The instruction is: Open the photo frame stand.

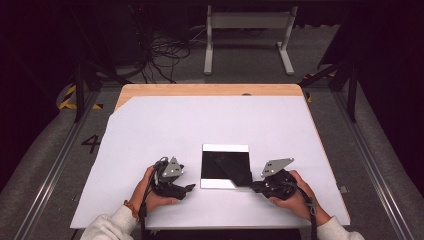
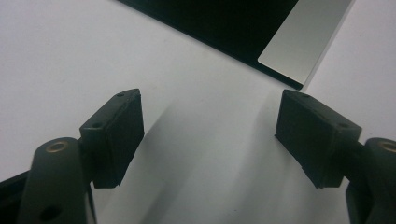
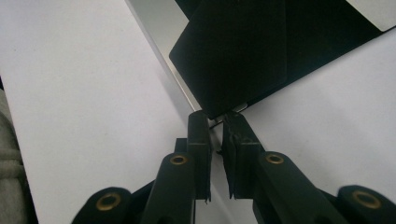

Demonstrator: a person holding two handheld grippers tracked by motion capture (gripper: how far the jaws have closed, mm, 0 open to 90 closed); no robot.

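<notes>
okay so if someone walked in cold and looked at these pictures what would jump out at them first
Most likely the black square sheet with white strips at its near and far edges, lying on the white table cover in front of the person. Next, the right claw, nearly shut at that sheet's near right corner, where a black flap looks folded over. The left claw rests open on the cover, left of the sheet.

Only one sign can be read: a dark number "4" (image 1: 91, 143) is painted on the grey floor (image 1: 45, 150), just beside the left edge of the tabletop (image 1: 150, 90). Near it are yellow and black stripes (image 1: 67, 97) on the floor, without any letters.
</notes>
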